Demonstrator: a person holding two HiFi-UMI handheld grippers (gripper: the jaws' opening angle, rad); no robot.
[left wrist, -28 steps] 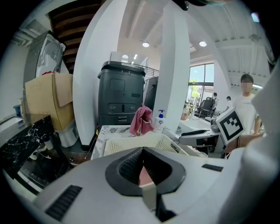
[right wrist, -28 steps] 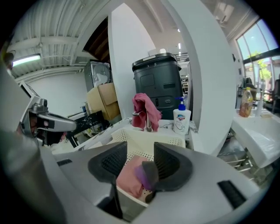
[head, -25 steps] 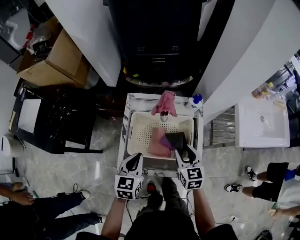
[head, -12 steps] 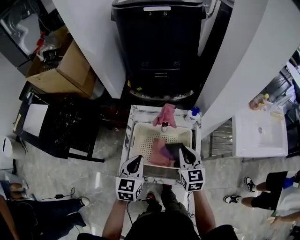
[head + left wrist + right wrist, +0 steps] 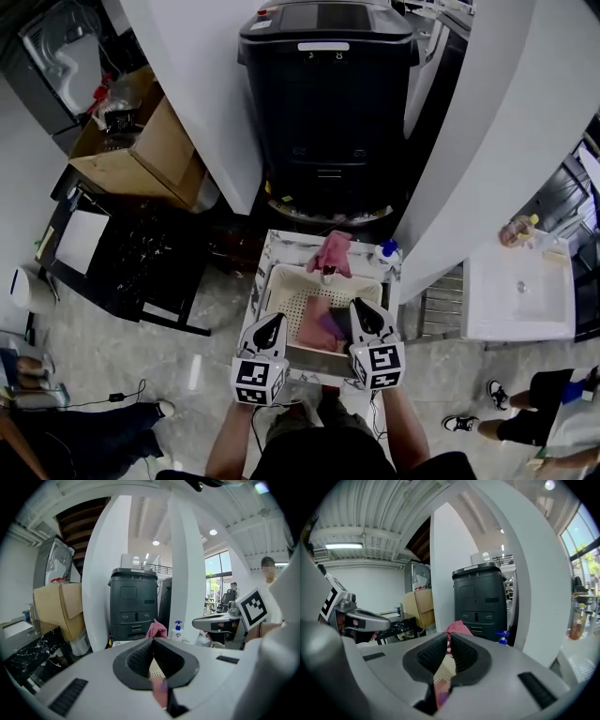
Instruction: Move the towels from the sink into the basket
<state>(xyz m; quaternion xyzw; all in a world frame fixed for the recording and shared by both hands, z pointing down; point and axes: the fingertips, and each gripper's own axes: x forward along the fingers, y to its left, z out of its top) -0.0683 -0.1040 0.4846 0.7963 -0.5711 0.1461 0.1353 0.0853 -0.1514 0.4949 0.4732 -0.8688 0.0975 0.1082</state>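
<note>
the right gripper (image 5: 448, 638) is hanging over the near right corner of the white basket (image 5: 279, 289). its fingers (image 5: 432, 657) have just been closing and are now standing almost together, with only a thin slit between them and nothing in it. the left gripper (image 5: 152, 640) is hovering at the basket's near left corner, its fingers (image 5: 141, 658) meeting at the tips, empty as well. below them a flat pink towel (image 5: 312, 328) is lying on the basket's perforated floor, with a purple towel (image 5: 330, 324) and a dark towel (image 5: 343, 317) resting along its right side. the basket is sitting on a marbled bench (image 5: 260, 281). at the far rim a bunched pink towel (image 5: 331, 251) is hanging over the tap (image 5: 326, 275), outside the basket, and a soap bottle (image 5: 385, 251) is standing just to its right. beyond the bench a black bin (image 5: 323, 103) is standing, with a cardboard box (image 5: 141, 141) to its left.
</note>
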